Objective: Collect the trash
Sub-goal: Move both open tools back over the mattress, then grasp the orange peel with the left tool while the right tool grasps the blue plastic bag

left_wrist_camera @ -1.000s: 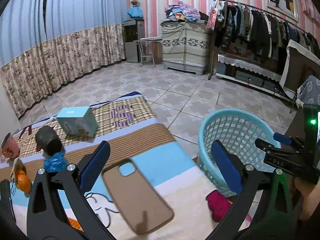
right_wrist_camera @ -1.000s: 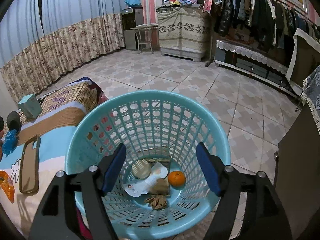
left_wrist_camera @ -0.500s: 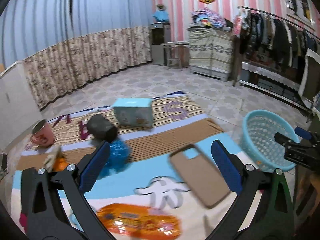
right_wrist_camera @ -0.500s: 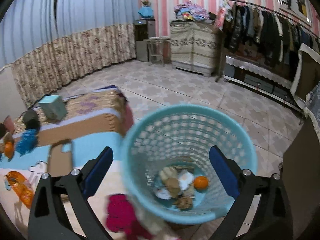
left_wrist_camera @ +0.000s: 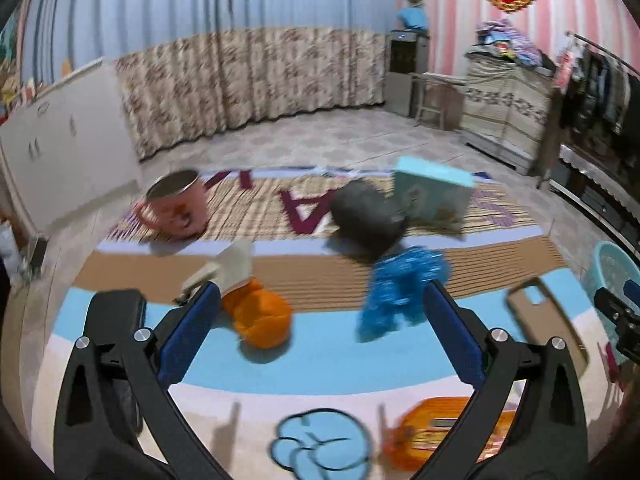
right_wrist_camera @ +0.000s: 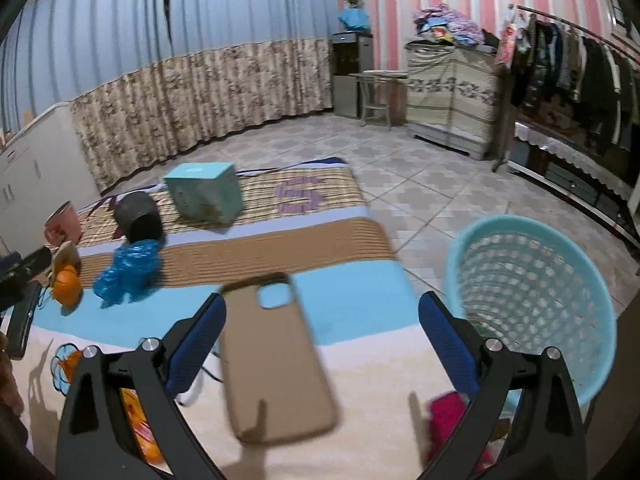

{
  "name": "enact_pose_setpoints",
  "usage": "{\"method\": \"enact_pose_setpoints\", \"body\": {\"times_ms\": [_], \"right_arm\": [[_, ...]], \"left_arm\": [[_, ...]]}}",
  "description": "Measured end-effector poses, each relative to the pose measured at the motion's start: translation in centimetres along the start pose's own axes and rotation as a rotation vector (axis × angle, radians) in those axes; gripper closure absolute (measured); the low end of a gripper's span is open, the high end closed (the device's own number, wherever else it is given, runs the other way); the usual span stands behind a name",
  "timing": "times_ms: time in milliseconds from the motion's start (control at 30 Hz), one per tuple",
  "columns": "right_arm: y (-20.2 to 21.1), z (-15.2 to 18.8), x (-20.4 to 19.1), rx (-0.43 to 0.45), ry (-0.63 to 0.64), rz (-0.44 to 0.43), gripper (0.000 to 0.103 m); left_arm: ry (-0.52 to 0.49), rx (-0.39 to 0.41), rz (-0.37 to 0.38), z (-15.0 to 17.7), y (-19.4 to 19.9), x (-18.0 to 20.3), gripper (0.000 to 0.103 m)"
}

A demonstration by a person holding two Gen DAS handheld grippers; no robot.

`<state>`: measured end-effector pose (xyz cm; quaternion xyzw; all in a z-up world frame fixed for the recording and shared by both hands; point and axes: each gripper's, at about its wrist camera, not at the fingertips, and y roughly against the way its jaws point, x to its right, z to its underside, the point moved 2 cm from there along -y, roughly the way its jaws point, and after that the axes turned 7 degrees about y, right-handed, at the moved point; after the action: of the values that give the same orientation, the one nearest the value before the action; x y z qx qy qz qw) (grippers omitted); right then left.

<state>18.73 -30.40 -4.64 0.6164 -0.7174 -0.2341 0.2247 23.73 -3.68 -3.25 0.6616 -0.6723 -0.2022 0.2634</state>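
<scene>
My left gripper (left_wrist_camera: 320,312) is open and empty above the mat. An orange (left_wrist_camera: 260,316) with a pale scrap lies by its left finger. A crumpled blue wrapper (left_wrist_camera: 400,288) lies by its right finger. An orange snack packet (left_wrist_camera: 440,432) lies nearer, below the fingers. My right gripper (right_wrist_camera: 324,312) is open with nothing held, over a tan phone case (right_wrist_camera: 276,356). The light blue basket (right_wrist_camera: 532,292) stands on the floor to its right. From here the blue wrapper (right_wrist_camera: 128,268) and the orange (right_wrist_camera: 66,284) show at far left.
On the mat's far side stand a pink mug (left_wrist_camera: 176,208), a dark grey cylinder (left_wrist_camera: 368,216) and a teal box (left_wrist_camera: 432,196). A black flat device (left_wrist_camera: 120,308) lies at the left. A magenta item (right_wrist_camera: 448,412) lies beside the basket. Tiled floor, a clothes rack and cabinets lie beyond.
Both grippers swung left, away from the basket and over the mat. The right gripper's jaws widened, and it now hangs over the phone case. The left gripper now faces the orange and blue wrapper.
</scene>
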Motion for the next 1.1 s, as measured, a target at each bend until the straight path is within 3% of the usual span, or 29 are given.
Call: {"method": "enact_pose_setpoints", "body": {"times_ms": [300, 700, 933, 1100], "right_arm": [[-3.5, -0.9, -5.6, -0.018, 0.048, -0.053, 0.008], [-5.4, -0.4, -7.0, -0.05, 0.075, -0.056, 0.008], [-5.1, -0.3, -6.8, -0.042, 0.093, -0.028, 0.008], [-5.0, -0.1, -6.6, -0.043, 0.092, -0.032, 0.008]], "left_arm": [[0.084, -0.096, -0.063, 1.1, -4.0, -5.2, 0.005], [0.119, -0.156, -0.086, 2.2, -7.1, -6.7, 0.006], [0.141, -0.211, -0.008, 2.5, -8.2, -6.2, 0.036], [0.137, -0.197, 0.028, 2.1, -7.3, -5.8, 0.059]]}}
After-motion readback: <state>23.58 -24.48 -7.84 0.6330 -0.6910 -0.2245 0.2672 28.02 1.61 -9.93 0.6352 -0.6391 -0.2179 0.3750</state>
